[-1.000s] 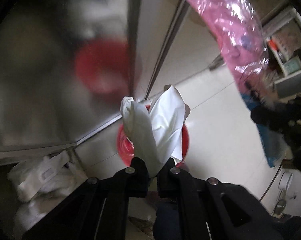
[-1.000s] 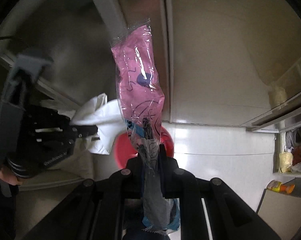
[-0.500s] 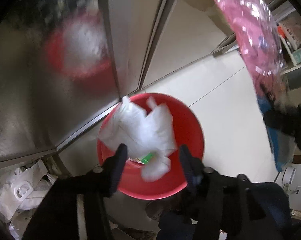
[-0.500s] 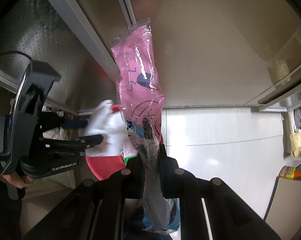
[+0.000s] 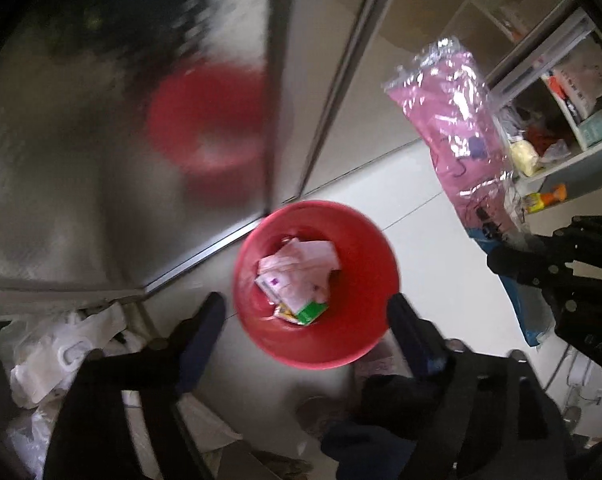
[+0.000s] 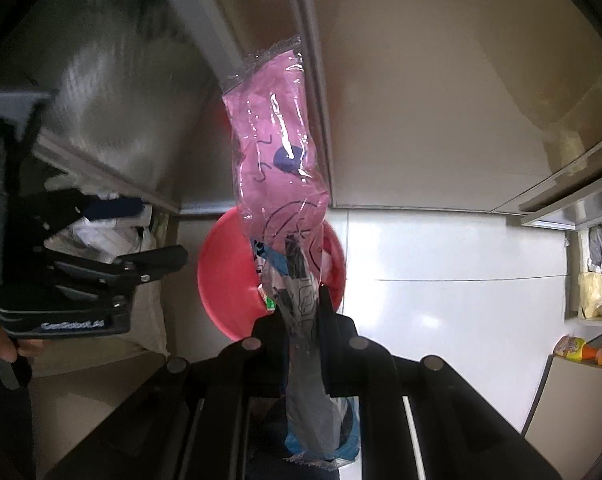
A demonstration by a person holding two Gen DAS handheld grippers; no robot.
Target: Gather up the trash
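Observation:
A red bin (image 5: 365,276) stands on the white floor below my left gripper (image 5: 307,308), which is open and empty above it. White crumpled paper (image 5: 301,268) and a green-and-yellow packet (image 5: 305,312) lie inside. My right gripper (image 6: 305,304) is shut on a pink plastic wrapper (image 6: 277,152) that stands up from the jaws, over the bin (image 6: 225,280). The wrapper (image 5: 457,128) and right gripper (image 5: 513,264) show at the right of the left wrist view. The left gripper (image 6: 141,232) shows open at the left of the right wrist view.
Shiny metal cabinet doors (image 5: 101,140) rise behind the bin. White plastic bags (image 5: 57,356) lie at lower left. Shelves (image 5: 561,120) with packets and an orange bottle (image 5: 549,196) stand at the right. The white floor (image 6: 461,248) extends right of the bin.
My left gripper opened and the white paper it held dropped into the red bin. The right gripper kept its hold on the pink wrapper and moved over the bin.

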